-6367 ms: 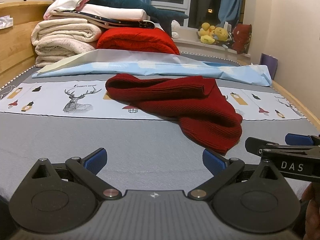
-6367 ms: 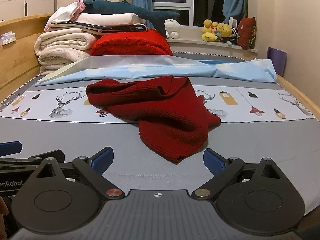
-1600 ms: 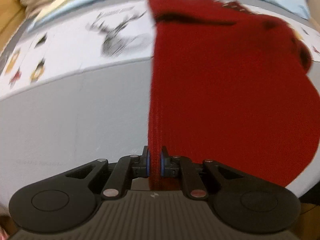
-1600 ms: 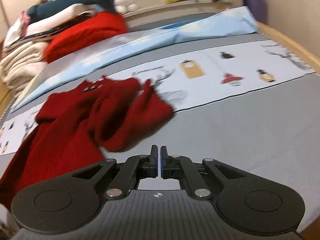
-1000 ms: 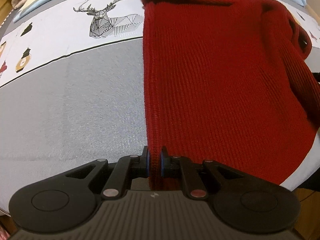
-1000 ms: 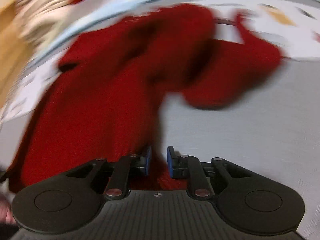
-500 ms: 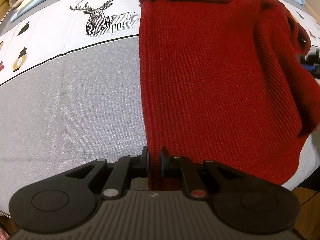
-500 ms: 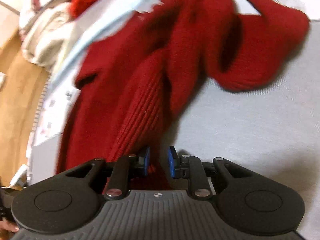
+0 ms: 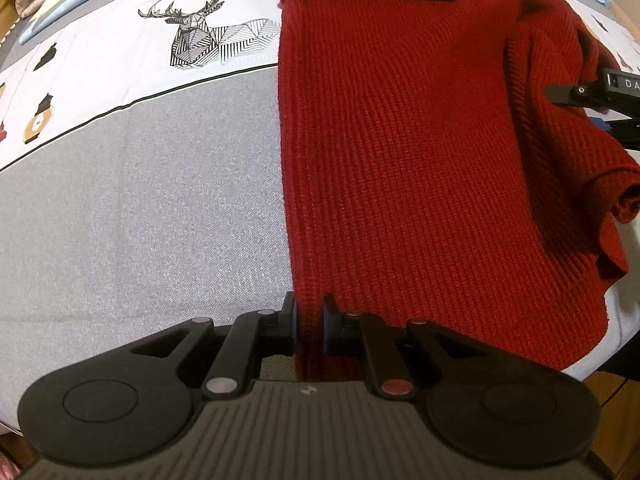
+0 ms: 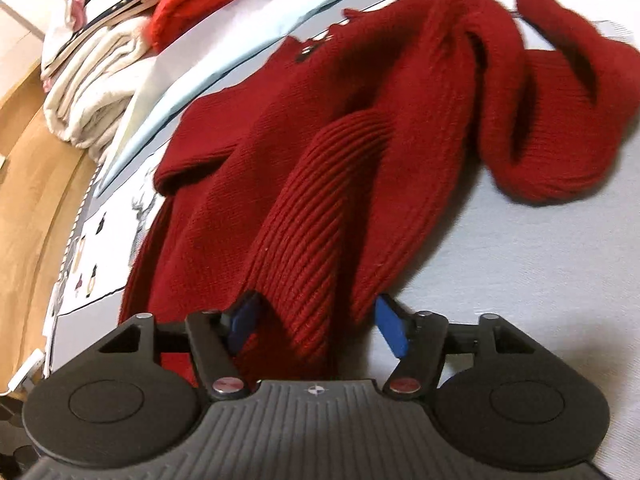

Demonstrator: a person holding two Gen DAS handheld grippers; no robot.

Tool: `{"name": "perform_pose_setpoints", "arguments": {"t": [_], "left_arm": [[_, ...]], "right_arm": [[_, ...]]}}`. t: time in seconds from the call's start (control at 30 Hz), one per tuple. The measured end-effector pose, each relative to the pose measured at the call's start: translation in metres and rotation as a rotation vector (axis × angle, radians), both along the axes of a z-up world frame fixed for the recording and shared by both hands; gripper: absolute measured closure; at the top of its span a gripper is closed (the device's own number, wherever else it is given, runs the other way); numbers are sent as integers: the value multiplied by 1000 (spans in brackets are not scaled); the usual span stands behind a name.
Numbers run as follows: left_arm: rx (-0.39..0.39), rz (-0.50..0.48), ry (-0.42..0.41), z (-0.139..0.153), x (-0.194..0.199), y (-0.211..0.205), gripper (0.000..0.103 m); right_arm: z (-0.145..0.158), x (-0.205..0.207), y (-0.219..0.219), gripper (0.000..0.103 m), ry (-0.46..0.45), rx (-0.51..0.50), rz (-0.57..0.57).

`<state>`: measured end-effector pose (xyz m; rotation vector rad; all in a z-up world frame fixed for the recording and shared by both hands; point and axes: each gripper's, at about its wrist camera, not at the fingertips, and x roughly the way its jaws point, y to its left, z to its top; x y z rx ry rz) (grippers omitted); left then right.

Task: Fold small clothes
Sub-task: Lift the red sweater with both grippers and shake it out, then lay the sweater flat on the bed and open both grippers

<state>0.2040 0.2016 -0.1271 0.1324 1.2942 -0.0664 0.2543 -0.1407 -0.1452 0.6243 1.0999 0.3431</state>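
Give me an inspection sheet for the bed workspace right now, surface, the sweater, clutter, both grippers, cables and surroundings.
Surface: grey bedspread with a white deer-print band.
Job's things: red knit sweater spread out, one sleeve bunched.
Clutter: folded blankets stacked at the far end.
Grippers: left gripper shut on the sweater's edge; right gripper jaws have just been opening, a ribbed fold between them, pads not pressing.
Cables: nothing seen.
Surroundings: wooden bed frame.
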Motion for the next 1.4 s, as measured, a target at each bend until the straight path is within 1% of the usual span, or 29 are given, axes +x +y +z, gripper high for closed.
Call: {"name": "perform_pose_setpoints", "arguments": {"t": [0.07, 0.1, 0.13, 0.17, 0.2, 0.27, 0.37, 0.43, 0.53, 0.57, 0.63, 0.67, 0.7, 0.77, 0.8, 0.83, 0.87, 0.9, 0.93, 1.0, 1.03, 1.1, 1.17, 1.2, 1.27, 1.3, 1.33, 1.37, 1.4], "left_arm": [[-2, 3, -1, 1, 1, 0, 91], [0, 5, 0, 1, 1, -1, 91], [3, 4, -1, 1, 2, -2, 91], [5, 6, -3, 2, 2, -3, 91], [3, 9, -6, 2, 2, -3, 91], [4, 14, -10, 4, 1, -5, 91], [-4, 11, -43, 11, -4, -11, 93], [-61, 0, -87, 23, -10, -16, 93], [-192, -29, -128, 41, -23, -23, 93], [-232, -48, -124, 44, -27, -27, 94], [-249, -85, -87, 41, -35, -35, 93], [-231, -106, -58, 36, -38, -40, 93], [-179, -134, -26, 29, -41, -45, 93], [-77, -173, 35, 15, -44, -53, 93], [-43, -180, 55, 10, -44, -54, 92], [-31, -181, 61, 9, -44, -55, 90], [-39, -173, 59, 9, -44, -54, 87], [-55, -164, 55, 11, -43, -54, 79], [-62, -157, 44, 12, -43, -54, 73], [-50, -152, 32, 12, -41, -53, 73], [-40, -148, 35, 10, -40, -55, 73], [-11, -142, 45, 5, -37, -60, 73], [5, -150, 72, -1, -37, -61, 87], [14, -166, 94, -4, -37, -64, 91], [46, -193, 98, -5, -41, -69, 91], [49, -187, 98, -3, -40, -70, 91], [54, -176, 85, 0, -39, -71, 89], [60, -164, 52, 6, -35, -73, 88], [60, -151, 3, 15, -32, -75, 87]], "right_arm": [[2, 2, 5, 41, -3, 13, 17], [4, 1, 5, 47, -9, 11, 28], [5, 2, 6, 58, -14, 15, 37], [7, 2, 3, 65, -13, 22, 41], [10, 0, -5, 78, -14, 31, 44], [17, -4, -24, 81, -30, 35, 41], [41, -13, -61, 84, -86, -2, 29], [59, -18, -97, 86, -115, -31, 0], [91, -31, -161, 90, -169, -86, -36], [100, -37, -176, 90, -195, -121, -35], [113, -52, -201, 90, -235, -220, -11], [112, -56, -211, 90, -218, -241, -4], [105, -58, -215, 90, -176, -256, 8], [79, -58, -209, 88, -50, -322, 82], [69, -58, -201, 83, -10, -370, 132], [61, -59, -191, 81, 5, -431, 179], [57, -60, -187, 81, 0, -465, 190], [55, -60, -187, 76, 4, -462, 180], [52, -60, -190, 66, 15, -441, 158], [45, -56, -195, 58, 56, -412, 119], [40, -54, -192, 58, 75, -421, 124], [25, -52, -190, 58, 116, -491, 140], [14, -51, -186, 58, 146, -526, 144], [10, -50, -182, 56, 142, -538, 157], [10, -50, -175, 59, 111, -569, 207], [12, -48, -176, 62, 100, -564, 209], [17, -45, -182, 67, 80, -537, 167], [24, -43, -190, 67, 45, -507, 106], [34, -40, -199, 67, -16, -479, 26]]}}
